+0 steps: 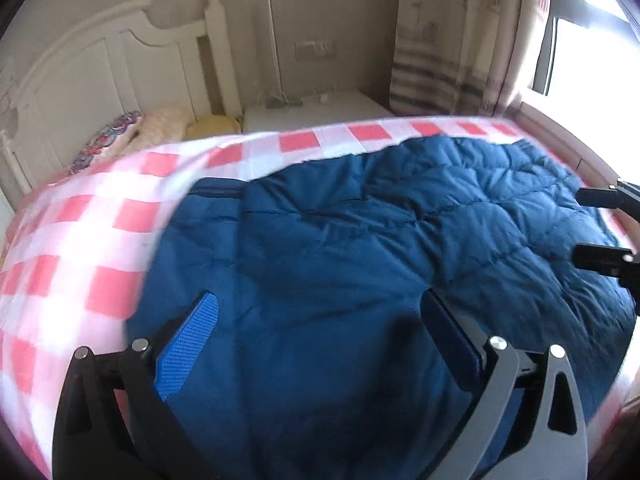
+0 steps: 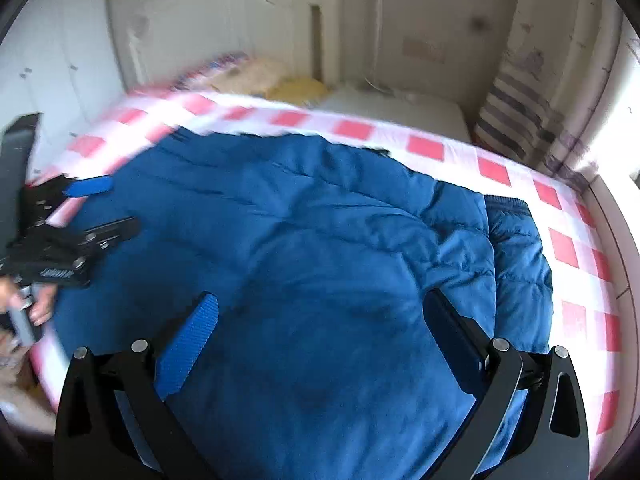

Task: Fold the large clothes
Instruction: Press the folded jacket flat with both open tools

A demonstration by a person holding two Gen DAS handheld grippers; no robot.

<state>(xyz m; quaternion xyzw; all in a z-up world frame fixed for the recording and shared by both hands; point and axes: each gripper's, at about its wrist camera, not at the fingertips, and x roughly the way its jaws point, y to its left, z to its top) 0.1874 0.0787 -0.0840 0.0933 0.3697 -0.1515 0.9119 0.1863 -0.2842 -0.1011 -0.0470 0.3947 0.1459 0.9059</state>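
A large dark blue quilted jacket (image 1: 360, 240) lies spread on a bed with a pink and white checked sheet (image 1: 80, 240). My left gripper (image 1: 320, 320) is open and empty, hovering over the jacket's near part. My right gripper (image 2: 320, 320) is also open and empty above the jacket (image 2: 300, 240). A sleeve (image 2: 520, 264) lies folded along the jacket's right side in the right wrist view. The right gripper shows at the right edge of the left wrist view (image 1: 580, 226), and the left gripper at the left edge of the right wrist view (image 2: 120, 206). Both views are motion-blurred.
A white headboard (image 1: 100, 68) stands at the far left with pillows (image 1: 160, 128) below it. A white bedside cabinet (image 1: 320, 108) sits behind the bed. A striped curtain (image 1: 436, 76) and bright window (image 1: 592, 40) are at the right.
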